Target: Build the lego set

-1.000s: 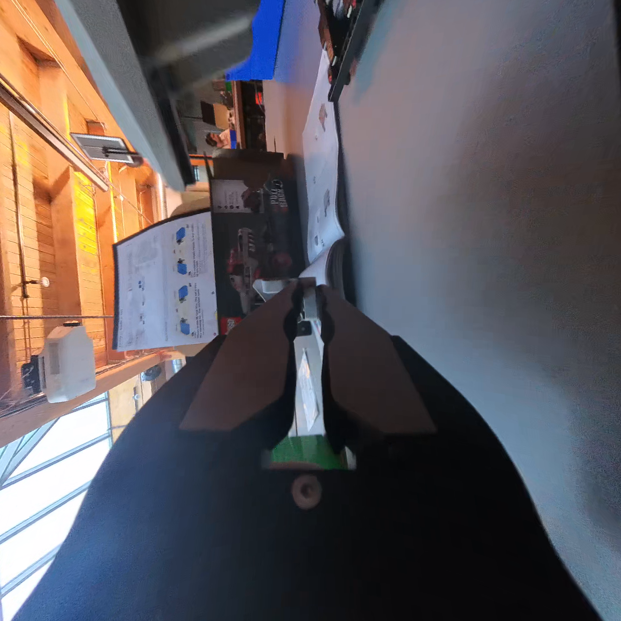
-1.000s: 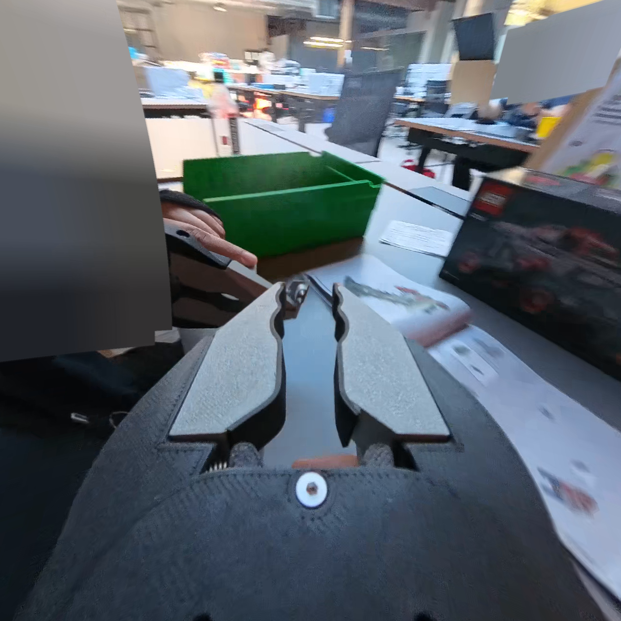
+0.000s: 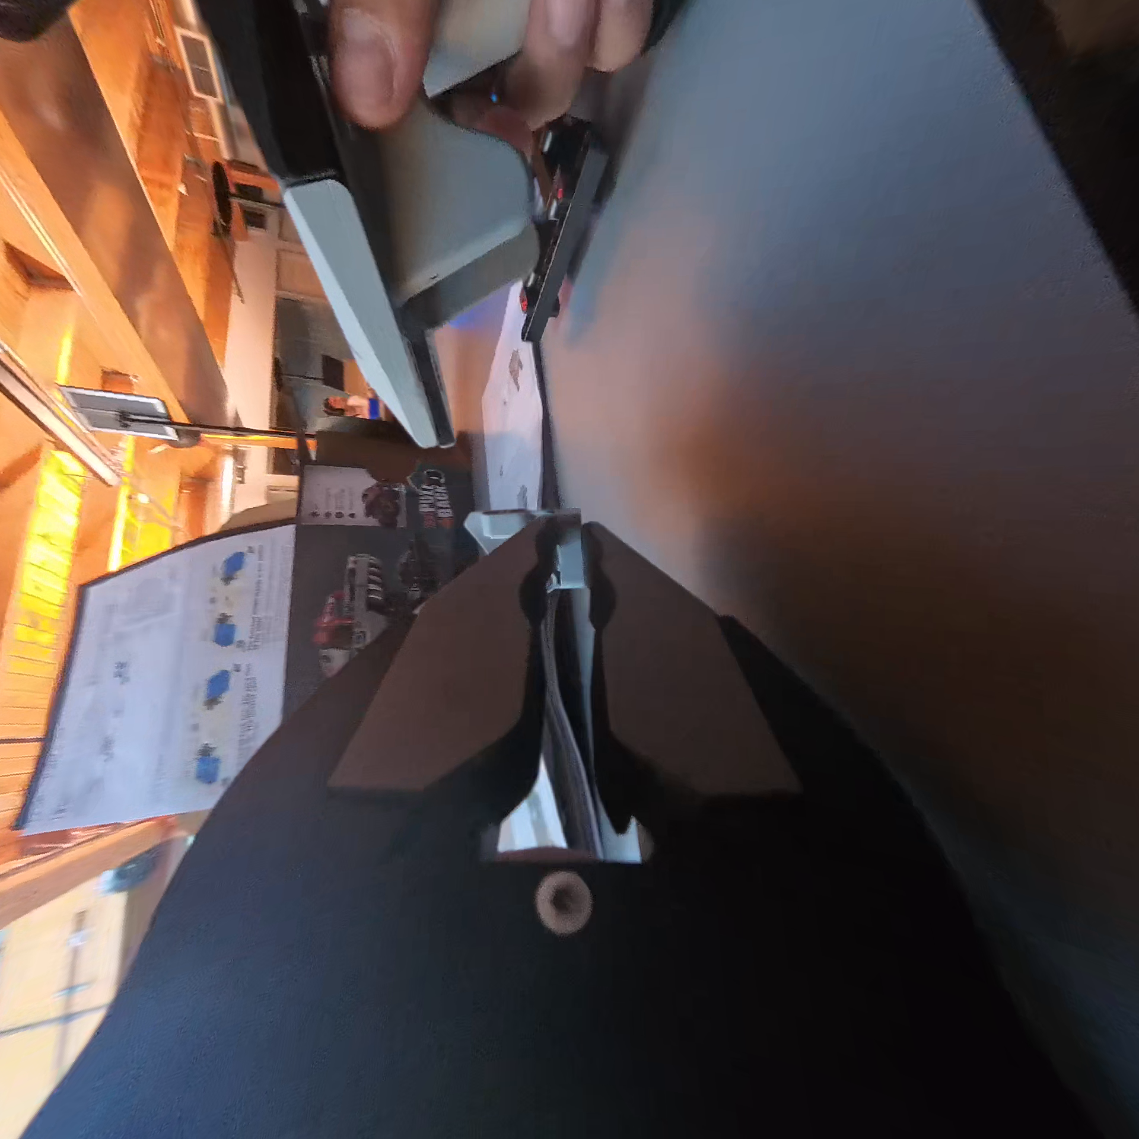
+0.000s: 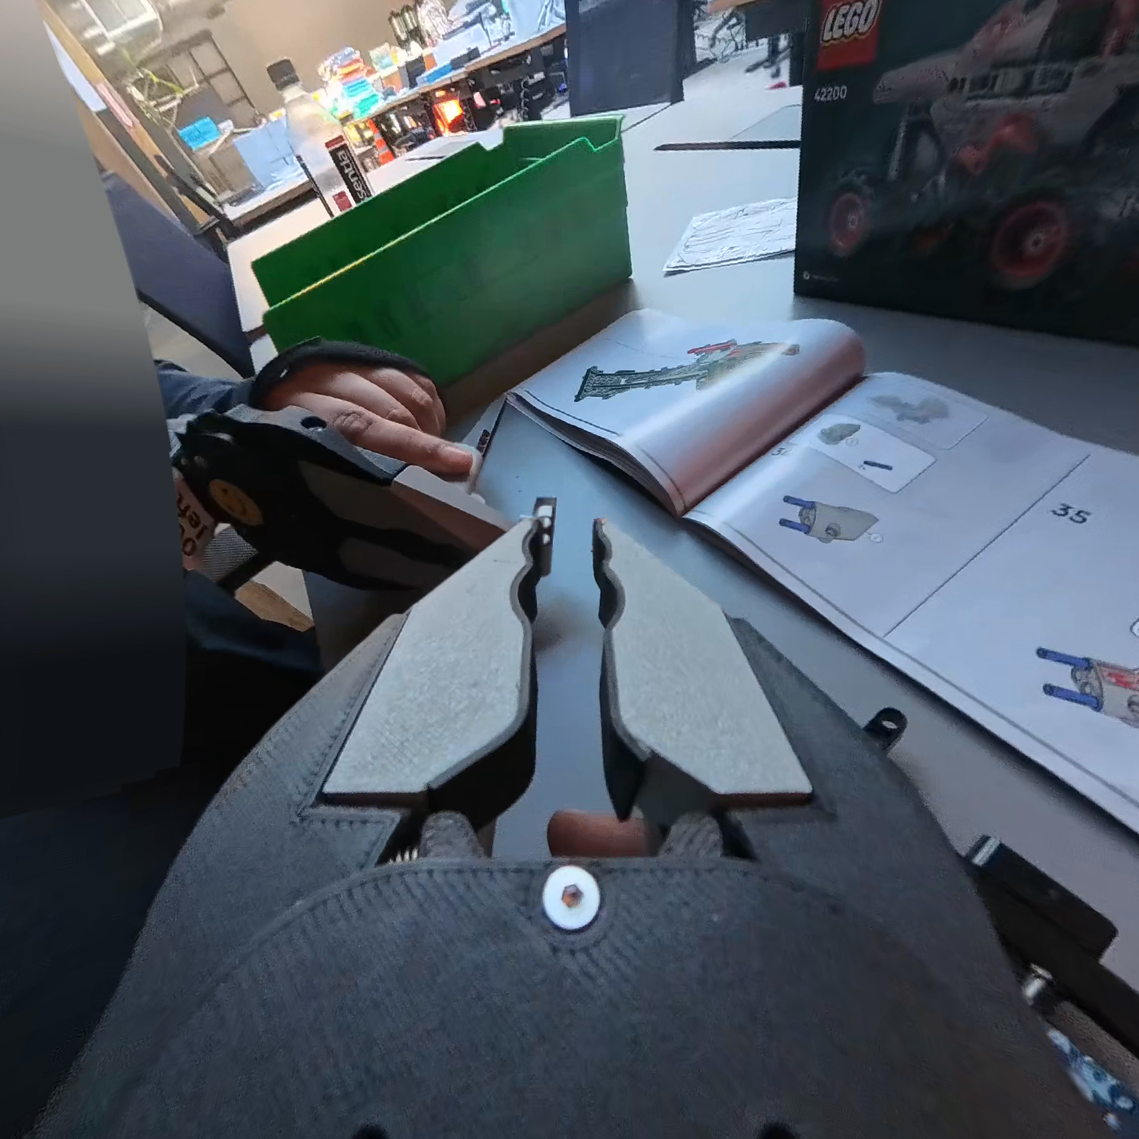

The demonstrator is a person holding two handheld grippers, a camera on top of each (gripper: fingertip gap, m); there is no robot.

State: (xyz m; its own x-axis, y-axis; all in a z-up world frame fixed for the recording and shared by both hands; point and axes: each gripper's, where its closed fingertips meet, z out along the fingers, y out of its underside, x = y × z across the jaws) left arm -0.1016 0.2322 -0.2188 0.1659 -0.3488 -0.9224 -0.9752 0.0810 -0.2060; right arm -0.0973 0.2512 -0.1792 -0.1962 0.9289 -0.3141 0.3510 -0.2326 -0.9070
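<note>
My left gripper (image 3: 564,542) is rolled onto its side, so the grey table (image 3: 832,370) stands upright along the right of its view; its fingers are pinched on a small grey lego piece (image 3: 570,558) at the tips. My right gripper (image 4: 570,530) is level above the table, its fingers slightly parted and holding nothing, with the left gripper's tips and the piece just beside its left fingertip. Beyond lie the open instruction booklet (image 4: 770,431), the green bin (image 4: 444,259) and the set's box (image 4: 967,166).
</note>
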